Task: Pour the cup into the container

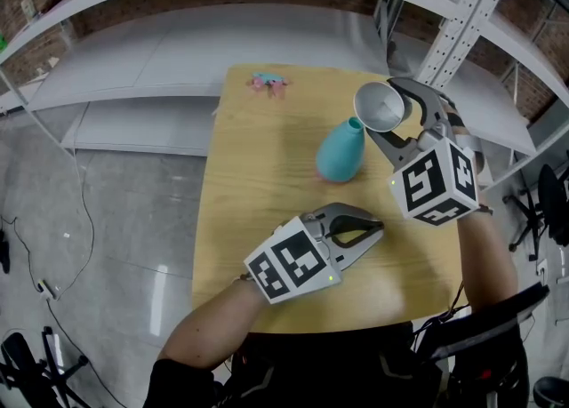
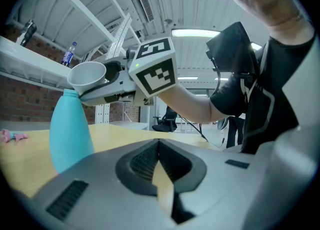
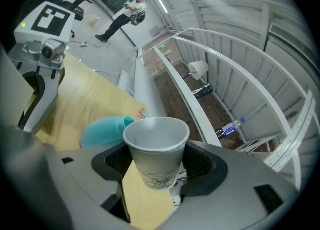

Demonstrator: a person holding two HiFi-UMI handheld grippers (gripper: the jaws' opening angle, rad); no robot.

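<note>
Right gripper (image 1: 397, 122) is clamping the paper cup (image 1: 380, 106) around its lower wall, jaws standing wide on it, the open mouth facing up. It is hovering the cup at the one o'clock side of the teal container (image 1: 340, 156), right by the narrow neck, though contact is too close to call. The container is standing mid-table (image 1: 249, 184). At the container's six o'clock the left gripper (image 1: 372, 230) is lying low over the wood, jaws closed tip to tip and gripping nothing. A small pink scrap (image 1: 268, 83) is sitting at eleven o'clock by the far edge.
</note>
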